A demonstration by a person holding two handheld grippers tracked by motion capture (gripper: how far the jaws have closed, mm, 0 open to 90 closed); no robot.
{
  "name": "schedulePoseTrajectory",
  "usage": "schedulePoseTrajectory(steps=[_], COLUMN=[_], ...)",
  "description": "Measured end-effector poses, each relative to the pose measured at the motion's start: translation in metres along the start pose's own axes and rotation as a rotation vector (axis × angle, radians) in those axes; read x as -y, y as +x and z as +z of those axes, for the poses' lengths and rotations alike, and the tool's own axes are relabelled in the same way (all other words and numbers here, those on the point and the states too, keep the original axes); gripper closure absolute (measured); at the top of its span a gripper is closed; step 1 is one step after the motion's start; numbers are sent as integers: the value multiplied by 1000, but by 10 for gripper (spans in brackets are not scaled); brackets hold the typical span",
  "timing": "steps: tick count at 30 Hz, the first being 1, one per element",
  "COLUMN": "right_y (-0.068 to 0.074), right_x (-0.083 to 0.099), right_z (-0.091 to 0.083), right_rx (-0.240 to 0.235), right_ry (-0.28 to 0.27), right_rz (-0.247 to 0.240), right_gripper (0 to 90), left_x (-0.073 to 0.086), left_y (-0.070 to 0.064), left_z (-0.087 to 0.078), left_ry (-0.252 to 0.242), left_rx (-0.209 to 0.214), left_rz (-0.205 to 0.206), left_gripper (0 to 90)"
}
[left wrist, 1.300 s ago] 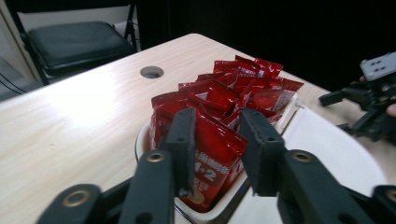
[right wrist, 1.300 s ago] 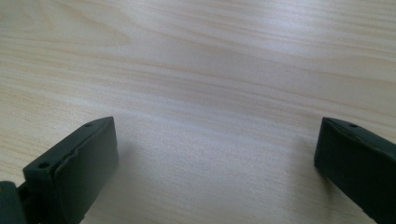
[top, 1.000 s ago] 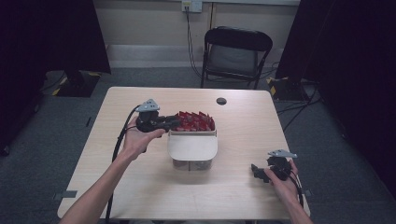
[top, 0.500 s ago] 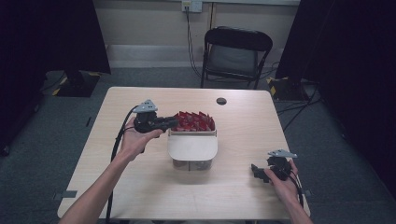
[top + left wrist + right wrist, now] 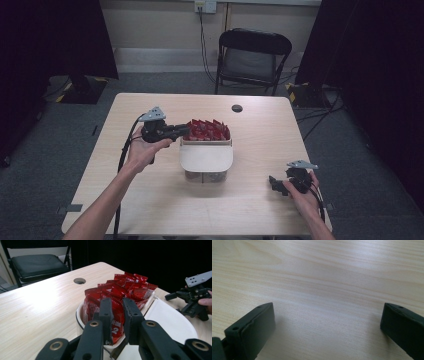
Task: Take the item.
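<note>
A white tub [image 5: 206, 159] stands mid-table, its back half packed with upright red snack packets [image 5: 207, 130]. My left gripper [image 5: 186, 131] reaches in from the left at the nearest packets. In the left gripper view its jaws stand close together around the top of a red packet [image 5: 116, 317] that still sits in the tub [image 5: 79, 318]; the left gripper [image 5: 117, 312] looks shut on it. My right gripper [image 5: 274, 183] rests low near the table's front right, open over bare wood [image 5: 328, 312]. The left gripper view also shows that right gripper [image 5: 192, 297] beyond the tub.
A small dark round hole [image 5: 237, 108] marks the table behind the tub. A black folding chair [image 5: 250, 55] stands past the far edge. The left gripper's cable [image 5: 125, 150] trails along the forearm. Bare wooden table [image 5: 250, 210] lies in front.
The left gripper has drifted slightly to the left beside the packets. The right gripper and the tub have stayed put.
</note>
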State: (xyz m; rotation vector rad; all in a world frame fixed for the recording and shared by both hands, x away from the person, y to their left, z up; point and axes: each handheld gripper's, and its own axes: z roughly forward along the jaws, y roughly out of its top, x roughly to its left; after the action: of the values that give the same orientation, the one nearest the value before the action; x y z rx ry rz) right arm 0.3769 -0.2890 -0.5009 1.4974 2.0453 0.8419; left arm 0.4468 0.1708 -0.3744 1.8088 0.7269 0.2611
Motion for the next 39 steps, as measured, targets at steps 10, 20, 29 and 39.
schedulePoseTrajectory(steps=[10, 20, 29, 39], right_y=[0, 0, 0, 0], right_x=[0, 0, 0, -1], right_z=[0, 0, 0, 1], right_rx=[-2, -3, -5, -6], right_ry=[0, 0, -1, 0], right_rz=[-2, -3, -4, -7], right_gripper=[0, 0, 0, 0], left_x=[-3, -12, -16, -23], left_y=[-2, -7, -7, -8], left_z=[-5, -13, -19, -24], left_ry=[-30, -53, -67, -67], left_rx=[-8, 9, 10, 8], left_rz=[4, 26, 21, 38], left_gripper=[792, 795, 799, 801])
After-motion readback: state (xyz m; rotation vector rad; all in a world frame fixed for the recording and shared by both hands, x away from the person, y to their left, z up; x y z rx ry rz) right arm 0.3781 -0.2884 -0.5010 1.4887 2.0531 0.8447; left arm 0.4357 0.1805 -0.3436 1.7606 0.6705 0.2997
